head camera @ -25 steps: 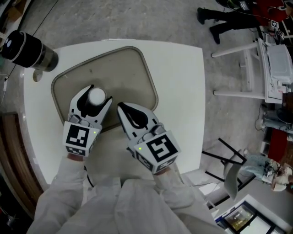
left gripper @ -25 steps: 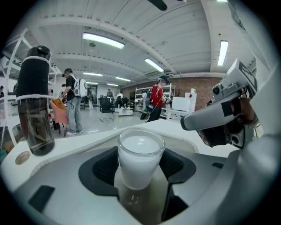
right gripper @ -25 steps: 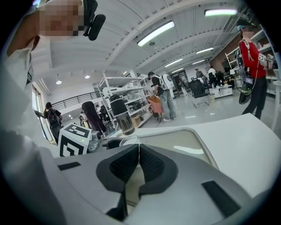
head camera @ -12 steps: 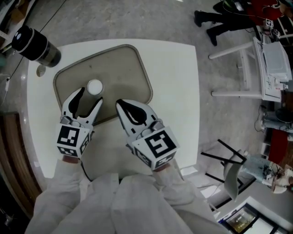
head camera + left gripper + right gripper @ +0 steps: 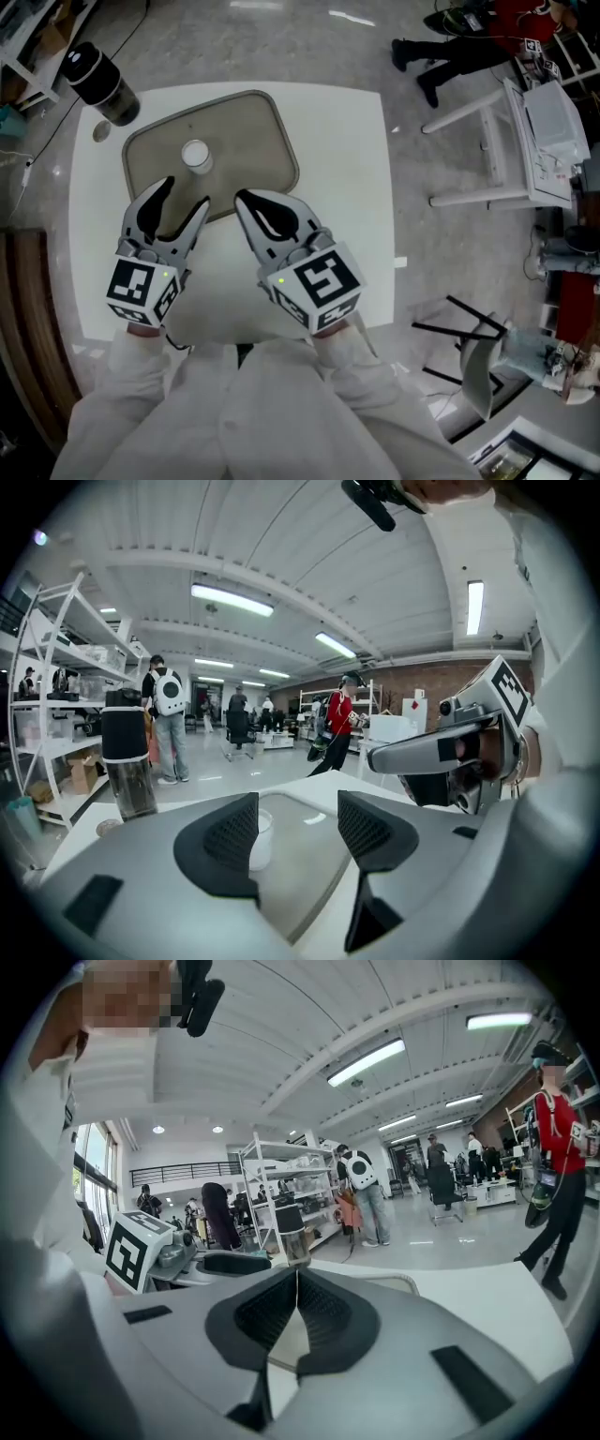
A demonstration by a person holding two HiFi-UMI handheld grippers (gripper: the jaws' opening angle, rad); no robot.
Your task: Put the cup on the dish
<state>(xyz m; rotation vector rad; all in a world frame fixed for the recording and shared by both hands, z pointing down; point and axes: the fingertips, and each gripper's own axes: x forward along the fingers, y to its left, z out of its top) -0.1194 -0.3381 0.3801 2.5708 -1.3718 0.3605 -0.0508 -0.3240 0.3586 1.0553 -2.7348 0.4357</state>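
A small white cup (image 5: 195, 156) stands upright on the beige tray-like dish (image 5: 246, 139) at the far left of the white table. My left gripper (image 5: 186, 194) is open and holds nothing, its tips just short of the cup, over the dish's near edge. In the left gripper view the cup (image 5: 262, 840) shows between the open pads, partly hidden by the left one, with the dish (image 5: 314, 855) beneath. My right gripper (image 5: 242, 199) is shut with nothing in it, beside the left one at the dish's near rim. Its pads (image 5: 319, 1309) meet in the right gripper view.
A black tumbler (image 5: 101, 73) stands at the table's far left corner, with a small round cap (image 5: 100, 133) beside it. The table edge (image 5: 386, 187) runs along the right. White shelving (image 5: 544, 112) and chairs stand on the floor to the right. People walk in the background.
My left gripper held the cup between its jaws on the dish, then let it go and drew back toward me. The cup stays on the dish. The right gripper barely moved.
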